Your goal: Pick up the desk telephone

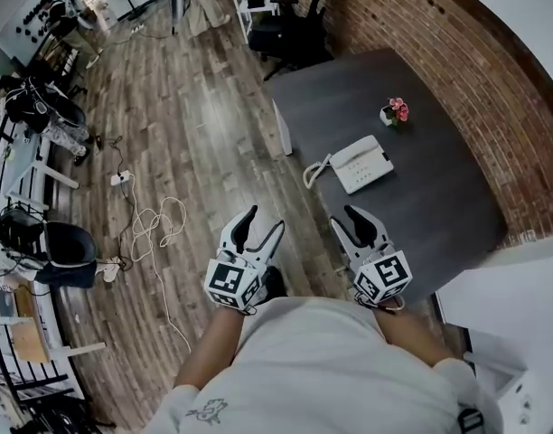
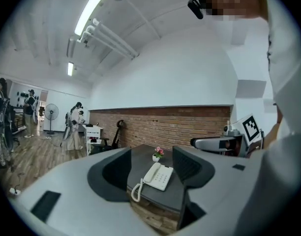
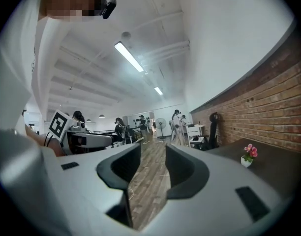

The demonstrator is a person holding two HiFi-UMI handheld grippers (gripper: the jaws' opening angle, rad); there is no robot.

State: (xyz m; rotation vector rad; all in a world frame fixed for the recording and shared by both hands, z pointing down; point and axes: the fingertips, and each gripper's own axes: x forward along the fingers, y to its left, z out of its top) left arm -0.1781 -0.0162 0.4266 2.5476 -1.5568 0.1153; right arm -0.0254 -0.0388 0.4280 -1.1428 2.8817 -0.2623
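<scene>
The white desk telephone (image 1: 362, 164) lies on a dark grey table (image 1: 421, 206), its coiled cord (image 1: 313, 174) hanging over the table's near left edge. Both grippers are held in front of my body, short of the table and apart from the phone. My left gripper (image 1: 264, 221) is open and empty. In the left gripper view the telephone (image 2: 158, 176) shows far off between the spread jaws of the left gripper (image 2: 151, 168). My right gripper (image 1: 351, 220) is open too; in the right gripper view the right gripper (image 3: 153, 168) looks along the wooden floor, with nothing between its jaws.
A small pot of pink flowers (image 1: 396, 111) stands on the table beyond the phone. A black office chair (image 1: 290, 30) sits at the table's far end, against the brick wall (image 1: 475, 70). Cables (image 1: 154, 220) and a power strip (image 1: 121, 179) lie on the floor at left. People stand far off.
</scene>
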